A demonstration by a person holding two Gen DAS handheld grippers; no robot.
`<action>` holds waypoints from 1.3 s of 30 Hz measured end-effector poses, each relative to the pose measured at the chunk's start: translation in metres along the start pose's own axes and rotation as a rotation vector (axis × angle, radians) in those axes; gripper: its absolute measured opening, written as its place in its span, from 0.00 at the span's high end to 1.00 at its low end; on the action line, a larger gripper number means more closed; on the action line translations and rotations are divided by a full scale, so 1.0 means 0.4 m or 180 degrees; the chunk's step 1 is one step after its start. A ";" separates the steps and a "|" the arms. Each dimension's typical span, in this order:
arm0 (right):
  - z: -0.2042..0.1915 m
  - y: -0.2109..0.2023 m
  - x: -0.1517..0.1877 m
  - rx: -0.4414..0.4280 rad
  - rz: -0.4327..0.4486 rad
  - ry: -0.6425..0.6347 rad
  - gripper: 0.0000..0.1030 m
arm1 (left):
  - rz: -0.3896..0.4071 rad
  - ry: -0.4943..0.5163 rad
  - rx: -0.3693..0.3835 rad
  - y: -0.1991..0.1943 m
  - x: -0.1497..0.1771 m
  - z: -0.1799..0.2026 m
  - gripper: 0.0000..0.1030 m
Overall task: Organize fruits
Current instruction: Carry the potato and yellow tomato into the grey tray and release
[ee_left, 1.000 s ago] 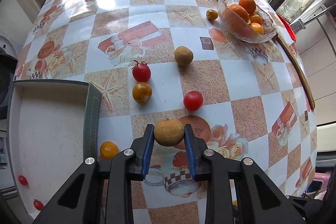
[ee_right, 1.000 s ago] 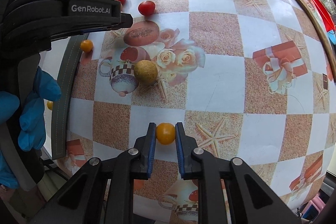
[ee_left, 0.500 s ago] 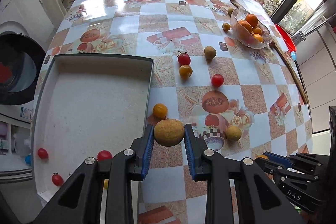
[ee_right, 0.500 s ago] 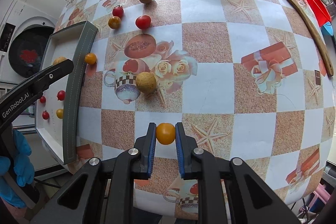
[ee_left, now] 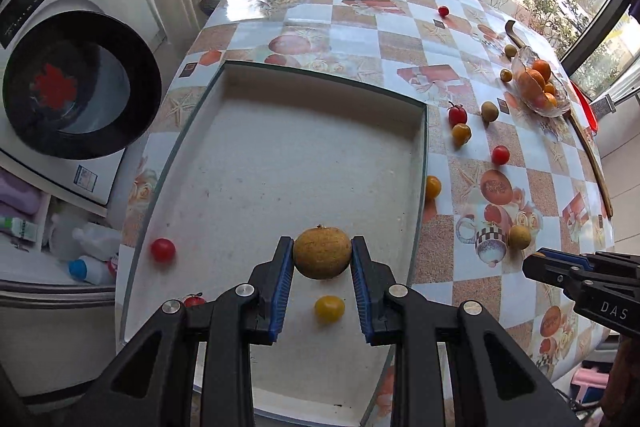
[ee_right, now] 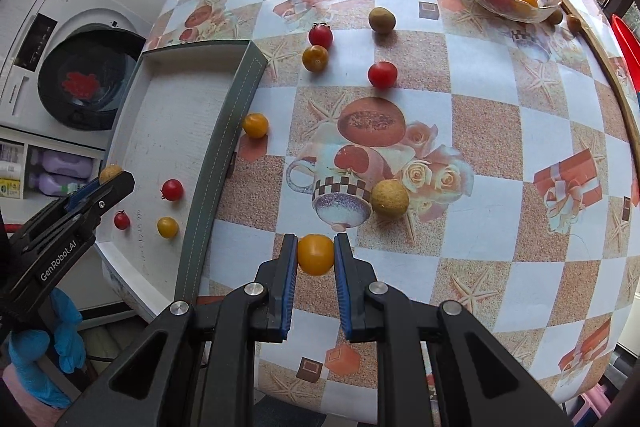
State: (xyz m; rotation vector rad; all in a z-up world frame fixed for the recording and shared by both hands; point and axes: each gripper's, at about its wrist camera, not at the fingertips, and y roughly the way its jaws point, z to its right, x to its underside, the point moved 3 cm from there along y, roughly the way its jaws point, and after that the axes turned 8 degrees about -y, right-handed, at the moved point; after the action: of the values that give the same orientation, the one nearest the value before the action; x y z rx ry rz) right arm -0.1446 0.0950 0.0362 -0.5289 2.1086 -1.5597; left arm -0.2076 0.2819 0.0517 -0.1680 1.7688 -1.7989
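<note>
Left wrist: tray (ee_left: pixel 420 147) (white-floored) holds three tomatoes (ee_left: pixel 329 308).

Glossy printed tablecloth (ee_right: pixel 500 131), matt speckled tray (ee_left: pixel 280 167), clear glass bowl (ee_right: pixel 504 3)

The tabletop (ee_right: pixel 500 131) has orange and white squares with starfish. The tray (ee_left: pixel 280 163) is white inside, its rim dark green.
</note>
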 end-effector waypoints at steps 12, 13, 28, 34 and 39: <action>-0.160 0.048 -0.156 -0.0126 0.0040 -0.0394 0.81 | 0.0044 -0.0222 -0.0140 0.034 -0.036 -0.121 0.71; -0.169 0.056 -0.171 -0.0134 0.0040 -0.0418 0.81 | 0.0053 -0.0220 -0.0144 0.040 -0.044 -0.124 0.71; -0.229 0.206 -0.327 -0.0121 0.0036 -0.0587 0.81 | 0.0116 -0.0208 -0.0204 0.144 -0.116 -0.135 0.71; -0.230 0.238 -0.340 -0.0042 0.0057 -0.0711 0.81 | 0.0098 -0.0220 -0.0247 0.180 -0.120 -0.138 0.71; -0.224 0.255 -0.337 0.0004 0.0053 -0.0744 0.81 | 0.0086 -0.0181 -0.0277 0.189 -0.112 -0.134 0.71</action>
State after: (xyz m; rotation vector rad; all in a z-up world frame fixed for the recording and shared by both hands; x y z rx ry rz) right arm -0.0888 0.2689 -0.0209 -0.6577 1.9308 -1.4153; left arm -0.1729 0.3558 -0.0109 -0.2268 1.8017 -1.6829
